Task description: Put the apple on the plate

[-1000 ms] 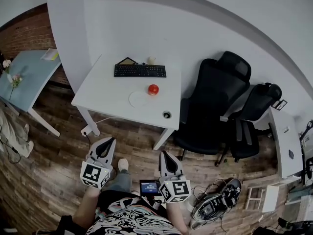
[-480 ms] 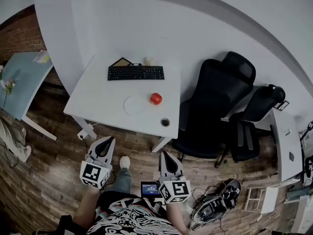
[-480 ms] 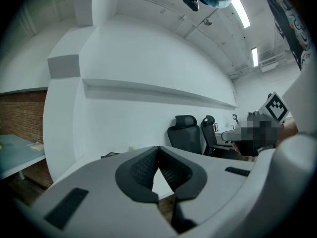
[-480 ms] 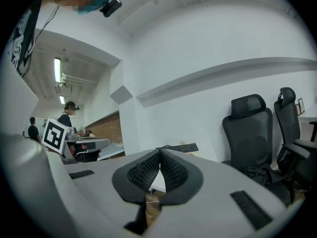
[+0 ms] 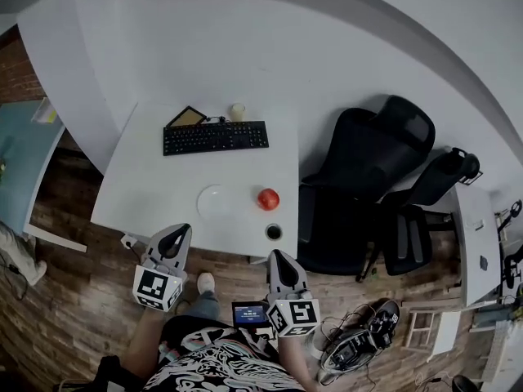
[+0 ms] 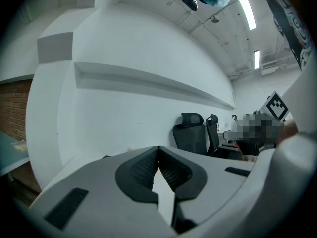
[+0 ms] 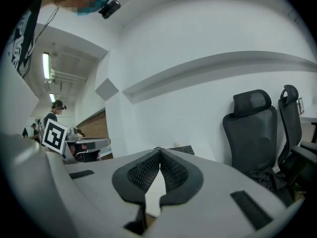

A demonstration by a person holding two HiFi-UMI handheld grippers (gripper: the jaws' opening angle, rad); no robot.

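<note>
White desk (image 5: 139, 194) carried the apple (image 5: 268, 199) just beside the plate (image 5: 214, 202). The left gripper (image 5: 180, 230) and right gripper (image 5: 276, 256) waited at its near edge, both clenched on nothing (approach step, I judged); one needed opening next.

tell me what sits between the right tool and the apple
In the head view, a small dark round object near the front edge of the table lies between the right tool and the apple; the rest is bare.

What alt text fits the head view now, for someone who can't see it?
A red apple sits on a white desk just right of an empty plate, not on it. The left gripper and right gripper, both shut and empty, point toward the desk's near edge.
</note>
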